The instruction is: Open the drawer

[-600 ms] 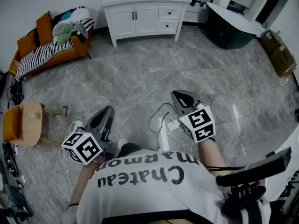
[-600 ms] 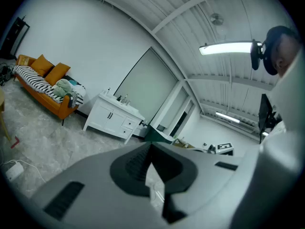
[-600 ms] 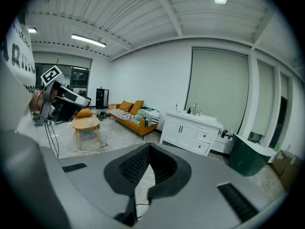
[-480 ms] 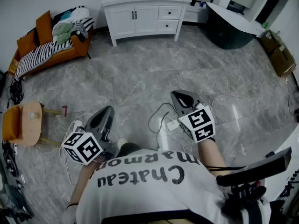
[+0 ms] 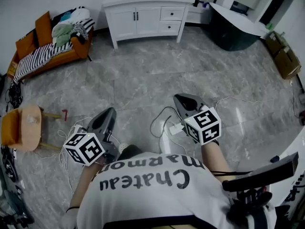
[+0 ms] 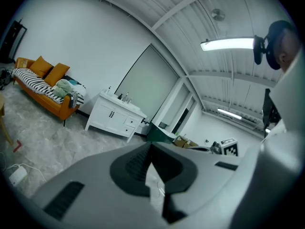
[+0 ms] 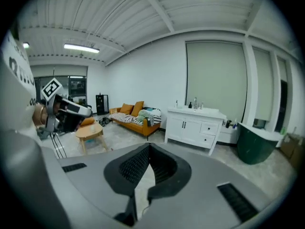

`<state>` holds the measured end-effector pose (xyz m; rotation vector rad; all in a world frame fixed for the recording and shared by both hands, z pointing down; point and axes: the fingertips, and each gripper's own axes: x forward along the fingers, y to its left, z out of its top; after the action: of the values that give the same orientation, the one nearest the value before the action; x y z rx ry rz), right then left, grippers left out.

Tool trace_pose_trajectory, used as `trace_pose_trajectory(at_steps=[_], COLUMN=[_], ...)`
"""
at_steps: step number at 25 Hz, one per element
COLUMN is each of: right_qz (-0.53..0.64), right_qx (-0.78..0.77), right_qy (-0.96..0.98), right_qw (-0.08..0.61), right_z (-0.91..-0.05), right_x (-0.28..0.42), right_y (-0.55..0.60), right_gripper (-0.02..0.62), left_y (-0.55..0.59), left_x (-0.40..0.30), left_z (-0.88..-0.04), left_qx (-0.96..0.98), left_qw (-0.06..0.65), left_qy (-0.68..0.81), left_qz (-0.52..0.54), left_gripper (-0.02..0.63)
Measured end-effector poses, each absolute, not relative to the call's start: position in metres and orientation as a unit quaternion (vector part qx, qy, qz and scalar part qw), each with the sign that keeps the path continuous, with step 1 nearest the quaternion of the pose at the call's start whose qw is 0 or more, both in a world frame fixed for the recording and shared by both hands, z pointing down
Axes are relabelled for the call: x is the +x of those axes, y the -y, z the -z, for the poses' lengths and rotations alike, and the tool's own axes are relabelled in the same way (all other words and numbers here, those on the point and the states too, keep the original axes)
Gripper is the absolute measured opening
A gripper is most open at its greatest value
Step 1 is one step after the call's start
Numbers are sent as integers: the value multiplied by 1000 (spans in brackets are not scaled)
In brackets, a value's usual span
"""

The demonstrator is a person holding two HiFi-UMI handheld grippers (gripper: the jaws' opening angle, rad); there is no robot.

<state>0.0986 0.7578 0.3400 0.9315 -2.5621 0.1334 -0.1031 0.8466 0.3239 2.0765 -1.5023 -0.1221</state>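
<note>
White vanity (image 5: 143, 14) drawer (image 5: 170, 14) shut, well ahead.
Left gripper (image 5: 109, 112), right gripper (image 5: 180, 99): jaws together, empty; approach squarely, open one before contact.

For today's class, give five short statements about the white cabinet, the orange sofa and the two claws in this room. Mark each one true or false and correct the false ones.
1. The white cabinet stands across the grey floor, well away from both claws. True.
2. The right claw is clamped on a drawer handle. False: it is shut on nothing, out over the floor.
3. The cabinet's two drawers look closed. True.
4. The orange sofa is bare. False: a striped blanket and a heap of clothes lie on it.
5. The left claw is shut and holds nothing. True.
</note>
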Motion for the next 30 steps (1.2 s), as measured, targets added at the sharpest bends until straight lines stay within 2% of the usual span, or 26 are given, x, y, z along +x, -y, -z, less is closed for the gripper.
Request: trace_pose_trajectory(at_steps=[6,12,19,30], right_qz=[-141,-155,-194,-202], right_qx=[326,323,335,367], right_qy=[917,914,907,895], right_qw=[181,190,165,156], right_z=[-355,-366,-365,-348], right_x=[86,70,49,-12], right_y=[-737,-704,-625,-508], right_gripper=[9,9,9,9], left_y=[-809,-755,-656,-522], left_x=[-97,-97,-119,-173], left_z=[-341,-350,-362,-346], left_qx=[774,787,780,812], left_qw=[275,268,327,316], left_qy=[570,554,532,488], left_qz=[-10,-45,-27,-56], left_gripper=[8,8,8,8])
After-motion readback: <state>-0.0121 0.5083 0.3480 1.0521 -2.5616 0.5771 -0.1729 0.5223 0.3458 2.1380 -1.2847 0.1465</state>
